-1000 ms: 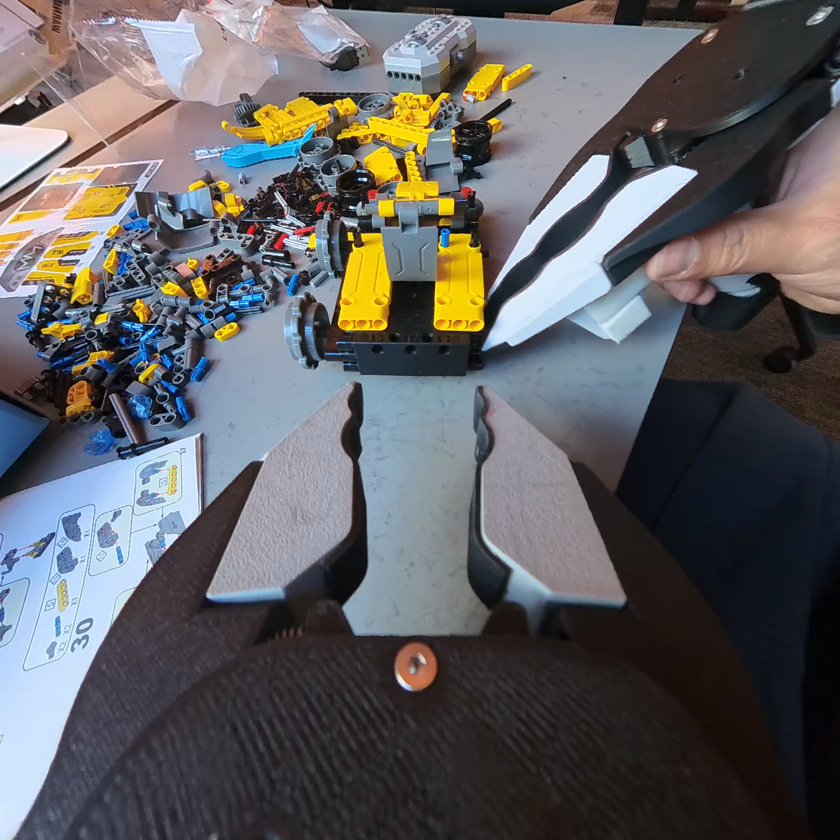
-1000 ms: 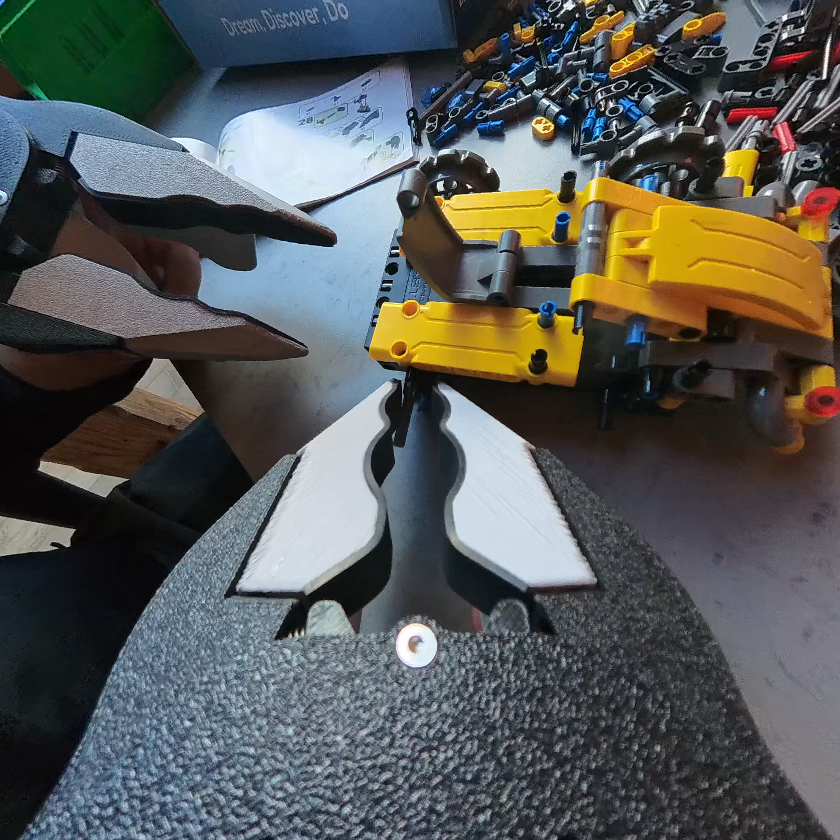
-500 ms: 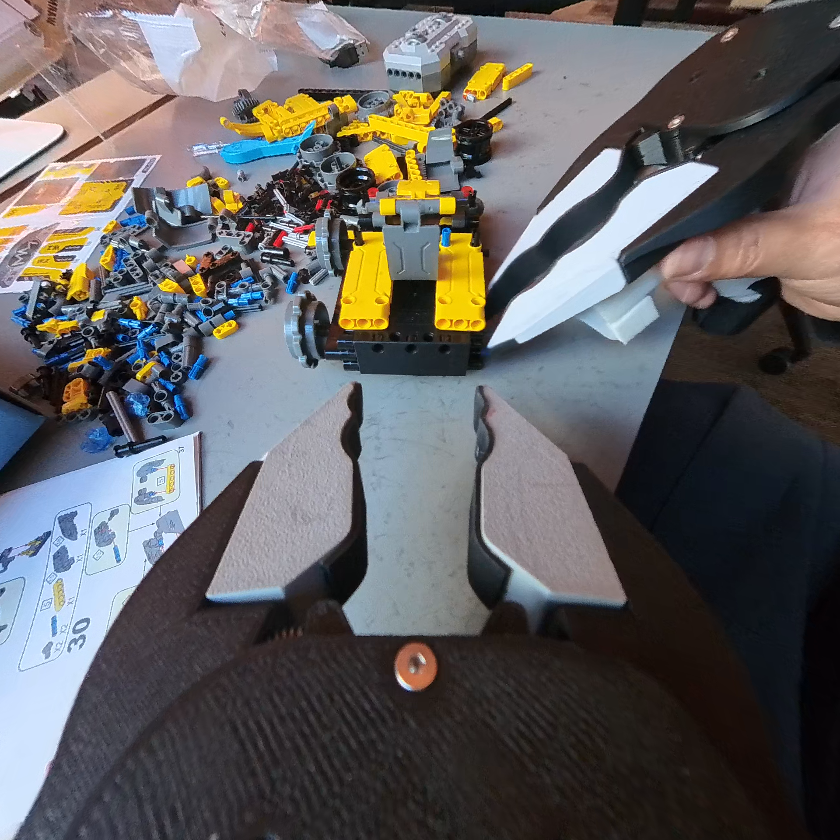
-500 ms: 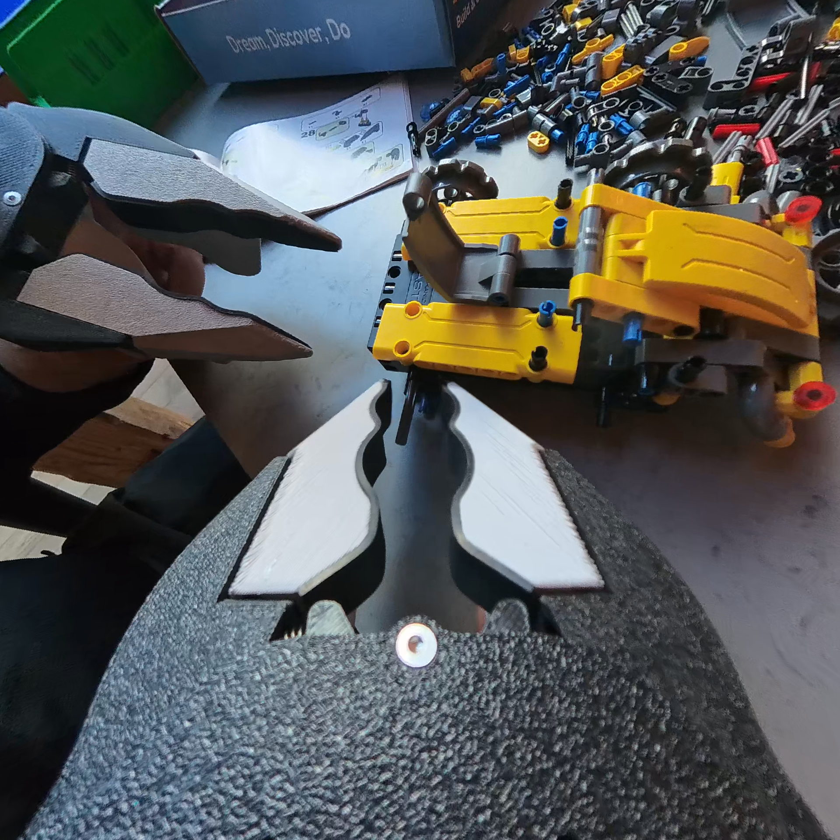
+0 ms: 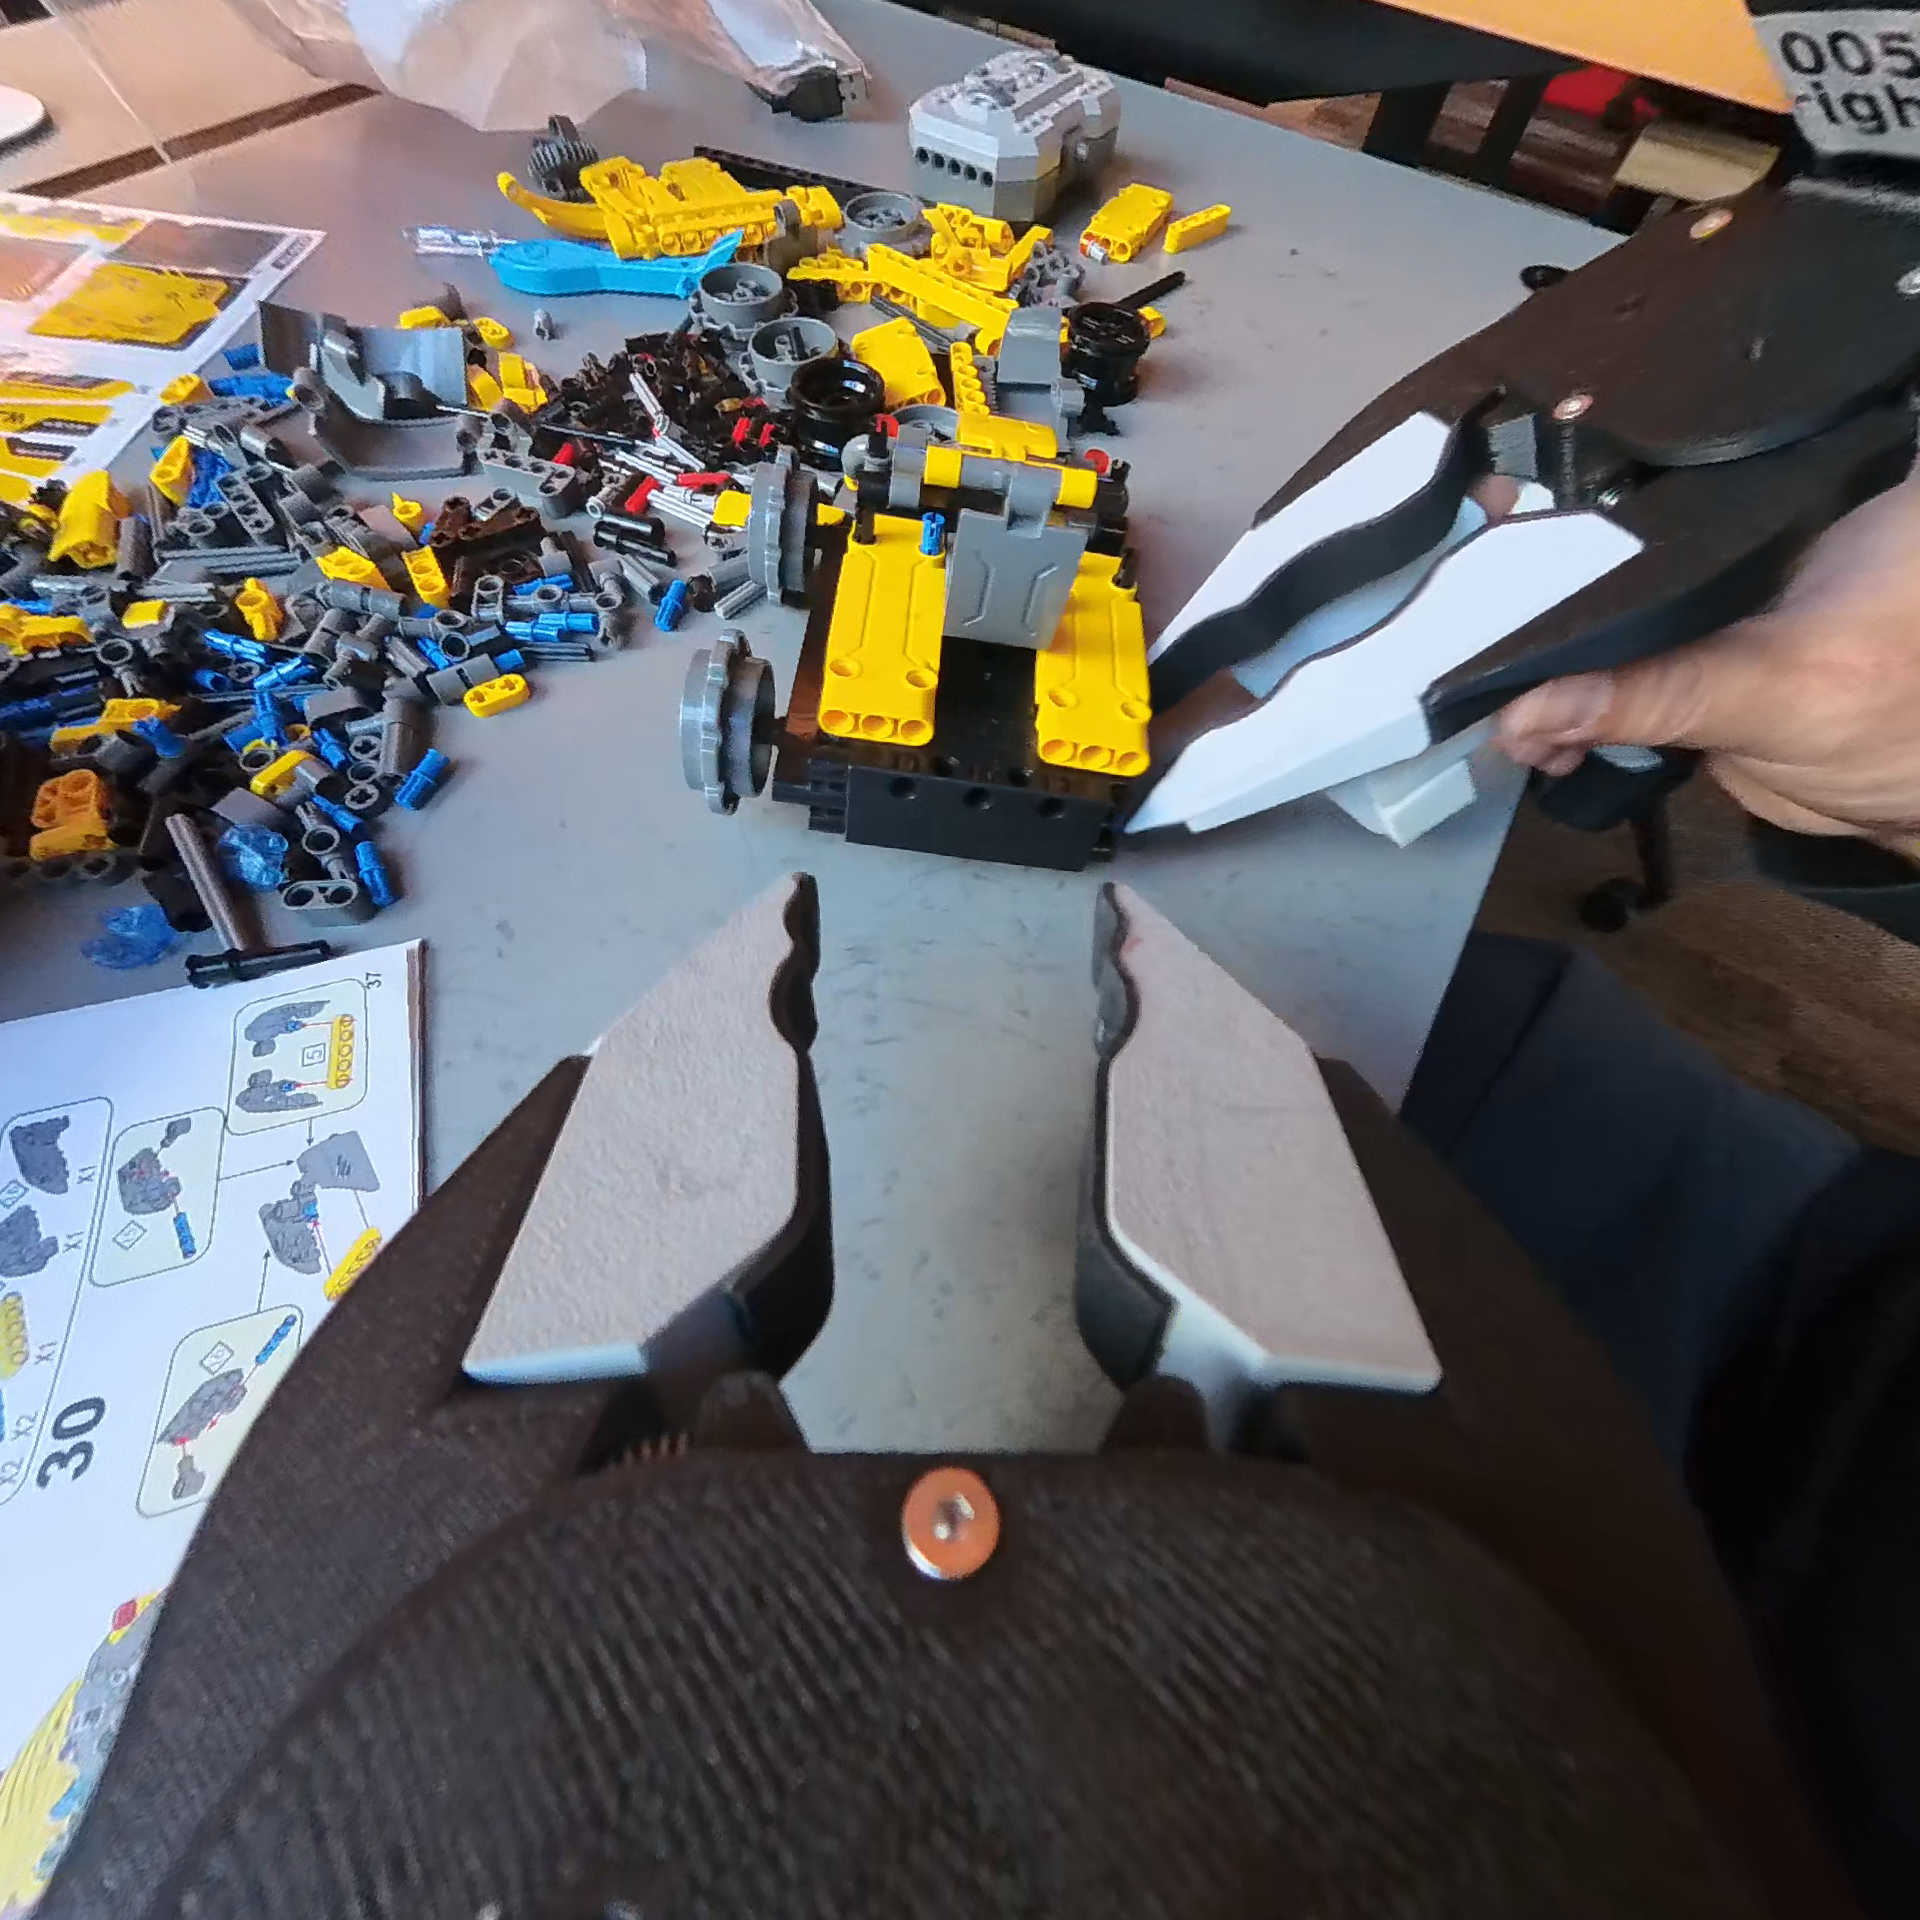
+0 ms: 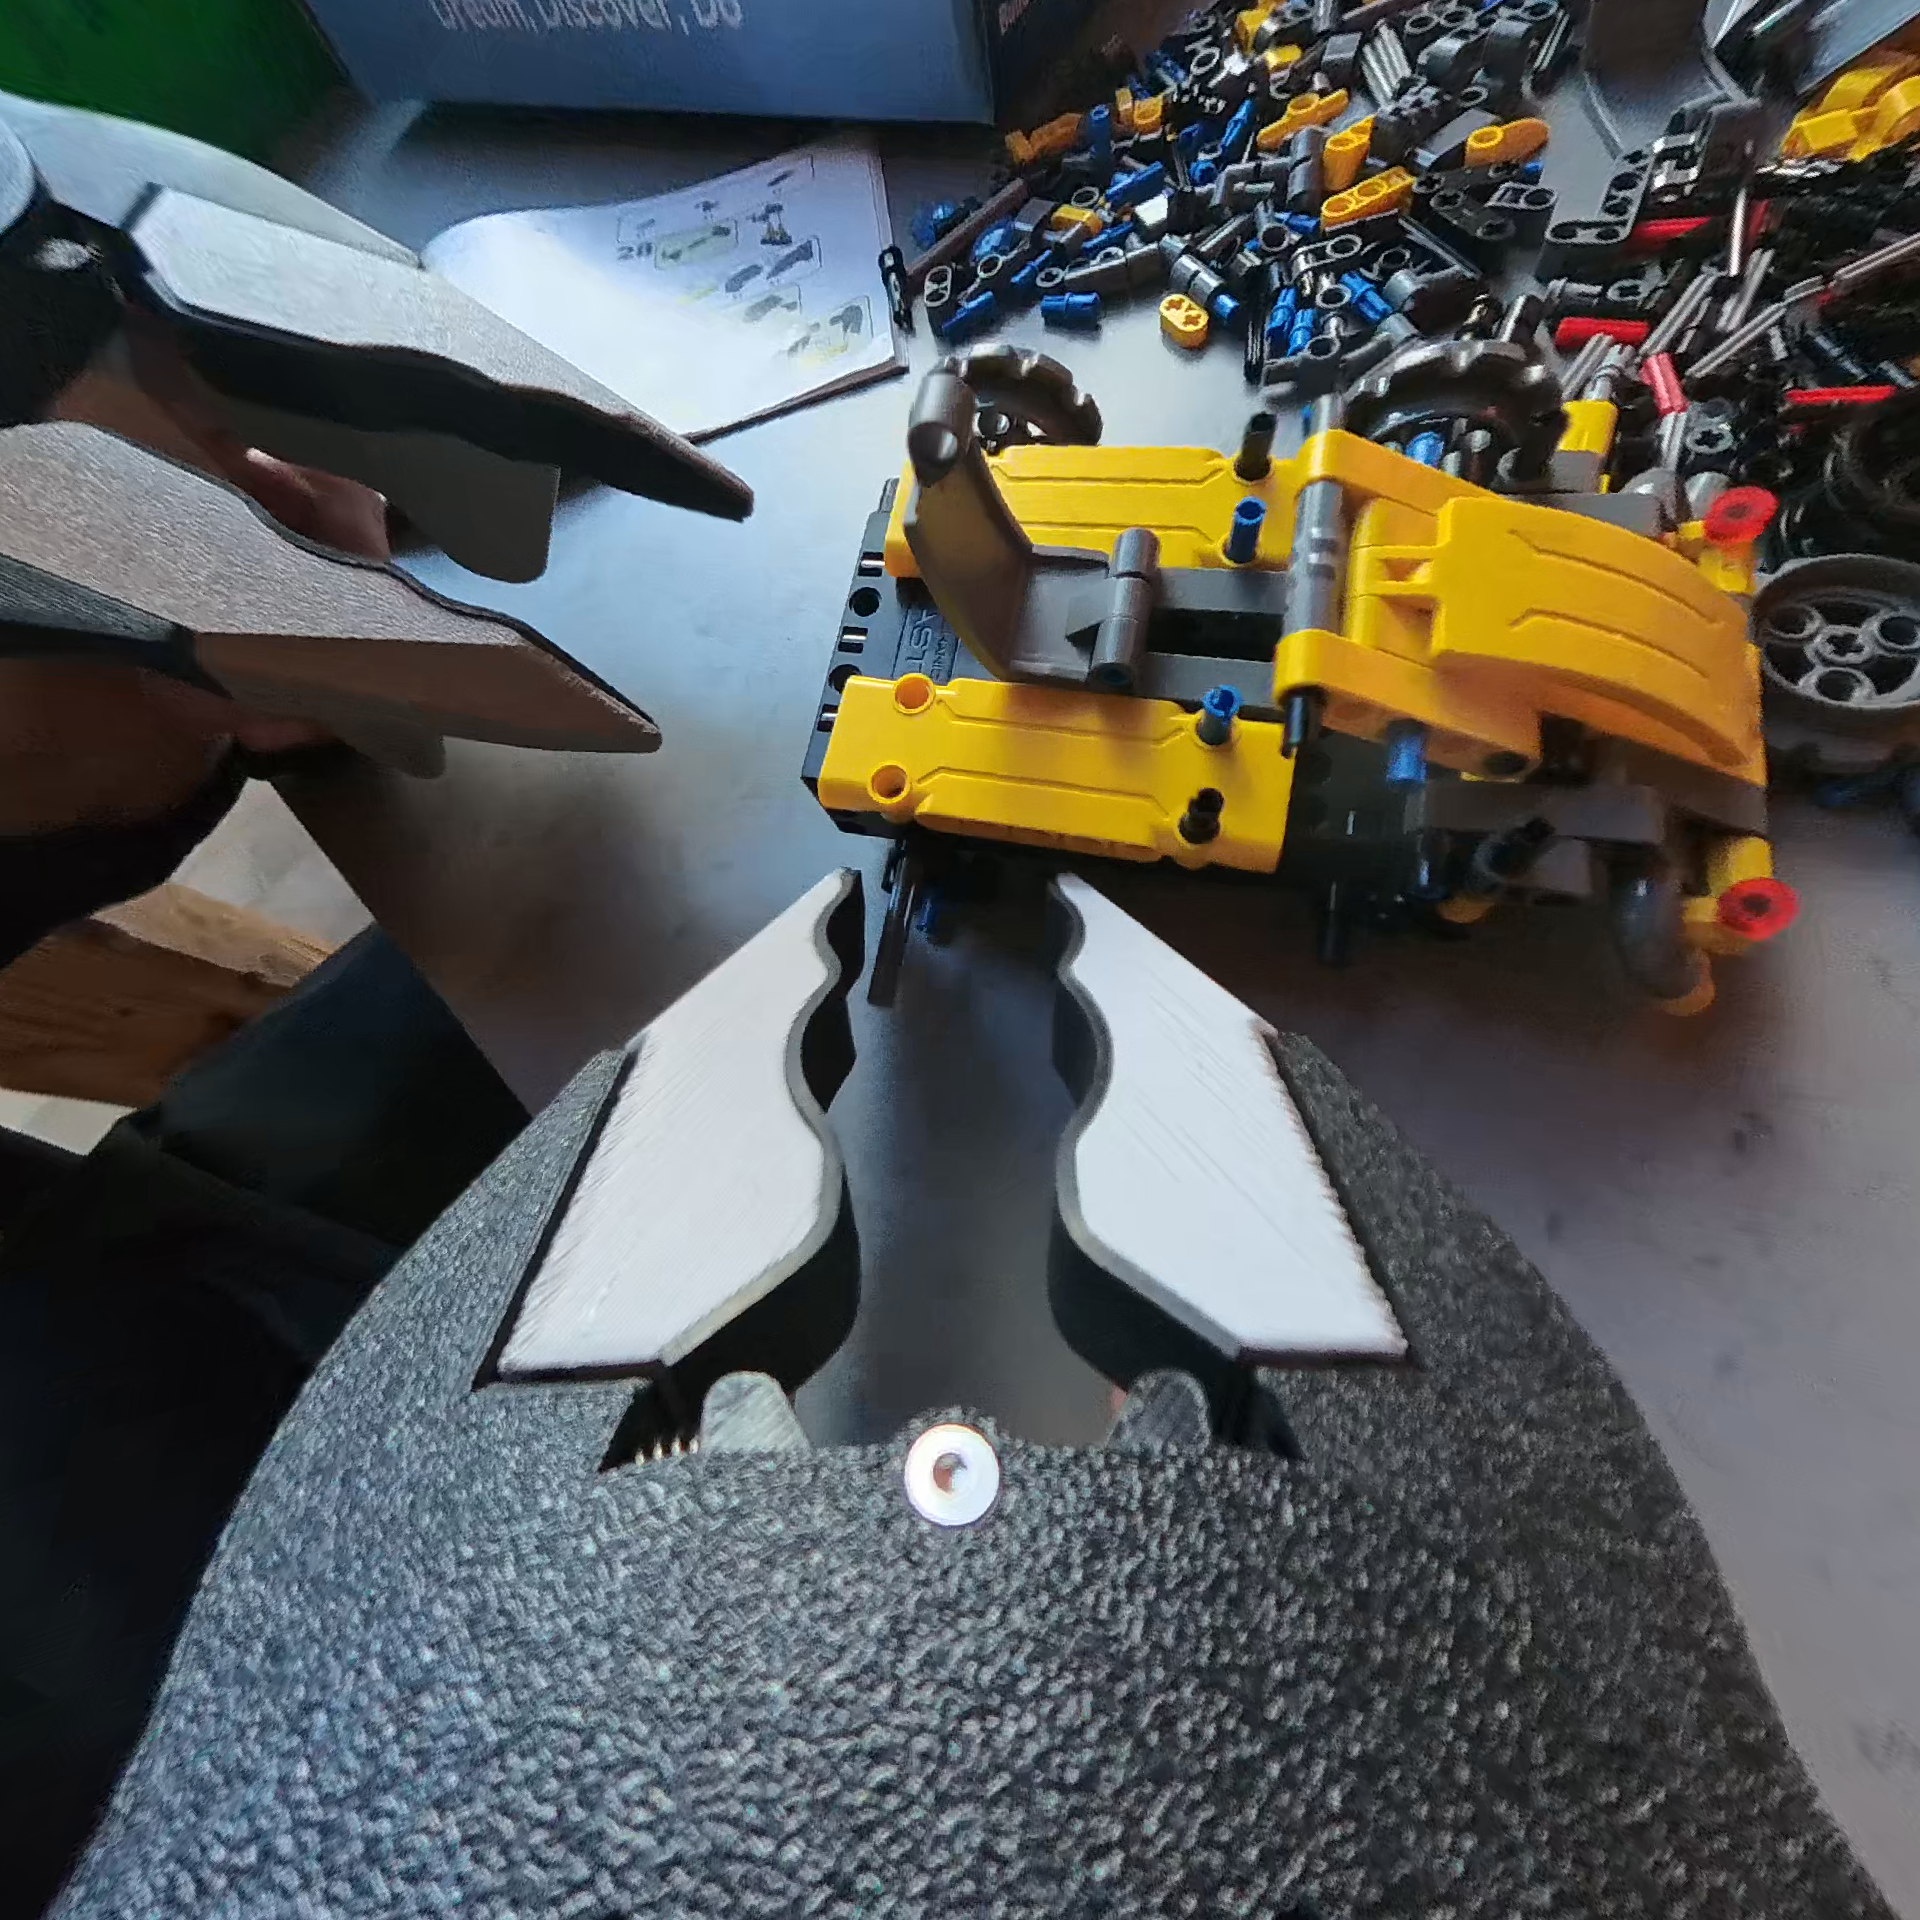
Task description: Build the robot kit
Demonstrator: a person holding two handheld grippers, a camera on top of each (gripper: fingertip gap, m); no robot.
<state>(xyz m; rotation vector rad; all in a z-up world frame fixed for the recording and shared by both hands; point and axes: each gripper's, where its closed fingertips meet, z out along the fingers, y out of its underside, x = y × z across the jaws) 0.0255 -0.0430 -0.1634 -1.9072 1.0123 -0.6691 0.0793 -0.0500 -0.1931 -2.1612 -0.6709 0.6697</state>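
A half-built yellow and black brick vehicle (image 5: 977,675) stands on the grey table (image 5: 582,862). My left gripper (image 5: 954,904) is open and empty, just short of the vehicle's black rear end. My right gripper (image 6: 956,883) is open at the vehicle's (image 6: 1060,769) near side. A small black piece with a blue pin (image 6: 891,935) sticks out from that side, between the fingertips and close to the left one. In the left wrist view the right gripper (image 5: 1143,753) sits at the vehicle's right rear corner. In the right wrist view the left gripper (image 6: 701,623) hovers to the left.
A wide pile of loose small parts (image 5: 312,623) lies left of the vehicle and shows in the right wrist view (image 6: 1351,208). An open instruction booklet (image 5: 156,1195) lies front left. A grey block (image 5: 1013,120) and plastic bags (image 5: 520,52) sit at the back. The table edge (image 5: 1455,987) runs right. To the grey block (image 5: 1013,120): right tips about 30 cm, left tips about 40 cm.
My right gripper's jaws have spread apart around the small black piece they were nearly shut on. The left gripper has stayed open and almost still.
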